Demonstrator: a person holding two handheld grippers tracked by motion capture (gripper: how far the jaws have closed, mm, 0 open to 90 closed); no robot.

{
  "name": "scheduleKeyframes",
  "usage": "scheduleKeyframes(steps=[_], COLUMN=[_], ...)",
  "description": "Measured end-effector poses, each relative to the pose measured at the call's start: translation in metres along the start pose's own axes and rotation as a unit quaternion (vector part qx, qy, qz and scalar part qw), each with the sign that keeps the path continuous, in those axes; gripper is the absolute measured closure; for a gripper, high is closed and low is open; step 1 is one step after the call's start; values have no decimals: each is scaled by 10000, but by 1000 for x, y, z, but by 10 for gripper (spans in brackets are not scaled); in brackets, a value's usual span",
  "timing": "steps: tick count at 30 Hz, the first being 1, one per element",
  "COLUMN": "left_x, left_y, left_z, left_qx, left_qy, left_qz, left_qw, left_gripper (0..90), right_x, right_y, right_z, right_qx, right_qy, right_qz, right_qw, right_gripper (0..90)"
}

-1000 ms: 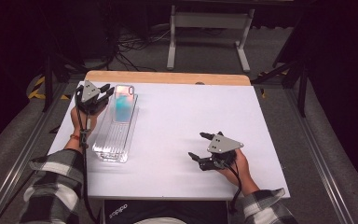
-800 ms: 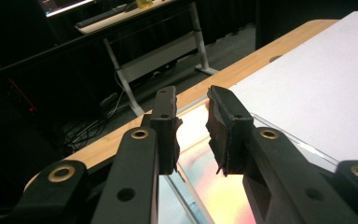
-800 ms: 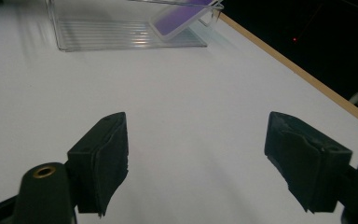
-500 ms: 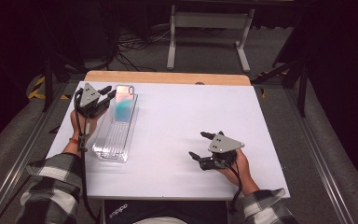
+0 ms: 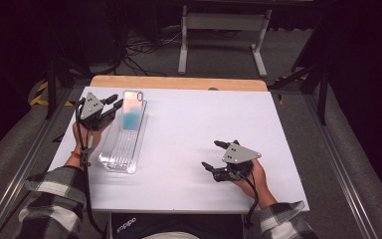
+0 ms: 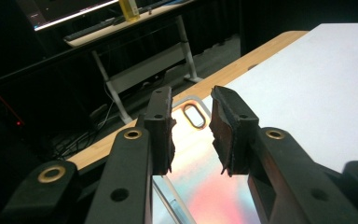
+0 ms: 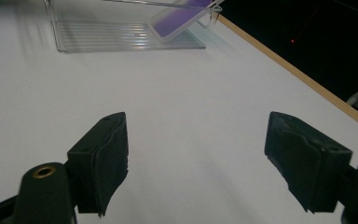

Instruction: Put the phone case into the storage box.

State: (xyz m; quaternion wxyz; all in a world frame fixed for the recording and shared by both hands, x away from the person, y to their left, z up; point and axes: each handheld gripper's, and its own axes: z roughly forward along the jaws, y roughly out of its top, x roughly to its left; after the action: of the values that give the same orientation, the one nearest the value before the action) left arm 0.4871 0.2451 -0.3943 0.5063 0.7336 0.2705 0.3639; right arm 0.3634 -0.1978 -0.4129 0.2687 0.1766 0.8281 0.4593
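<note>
A phone (image 5: 132, 112) with a shimmering pink-and-teal back lies slanted in a clear plastic tray (image 5: 121, 149) at the table's left, its top end resting on the tray's far rim. My left gripper (image 5: 112, 104) hovers just left of the phone's far end, open. In the left gripper view the phone (image 6: 192, 156) shows through the gap between the jaws, with nothing held by the left gripper (image 6: 192, 97). My right gripper (image 5: 211, 155) rests near the front right of the table, wide open and empty. Ahead of the right gripper (image 7: 196, 140) lie the tray (image 7: 116, 35) and the phone (image 7: 177, 18).
The white table top (image 5: 194, 119) has a wooden strip (image 5: 179, 82) along its far edge. Beyond it stand a desk frame (image 5: 221, 30) and floor cables (image 5: 139, 47). Metal rails (image 5: 27, 154) run along both sides of the table.
The left gripper has drawn back a little to the left, away from the phone. The phone now lies flatter on the tray's far rim. The right gripper has not moved.
</note>
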Motion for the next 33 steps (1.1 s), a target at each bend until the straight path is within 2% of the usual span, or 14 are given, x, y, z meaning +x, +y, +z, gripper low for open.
scheduleKeyframes(steps=[12,15,19,33], left_x=[-4,-4,-5,-8], left_y=[3,3,3,1], left_z=[-5,-6,-7,-15], left_qx=[-30,-28,-39,-31], left_qy=[-222,-233,-236,-292], left_qz=[-122,-149,-115,-199], left_qw=[9997,9996,9996,9994], left_gripper=[580,562,496,384], right_x=[1,1,1,2], right_y=[0,0,0,0], right_z=[0,0,0,0], right_qx=[3,5,4,20], right_qy=[-43,-45,-38,-28], right_qz=[-9,-6,-14,-31], right_qw=[10000,10000,10000,10000], right_gripper=[219,219,218,215])
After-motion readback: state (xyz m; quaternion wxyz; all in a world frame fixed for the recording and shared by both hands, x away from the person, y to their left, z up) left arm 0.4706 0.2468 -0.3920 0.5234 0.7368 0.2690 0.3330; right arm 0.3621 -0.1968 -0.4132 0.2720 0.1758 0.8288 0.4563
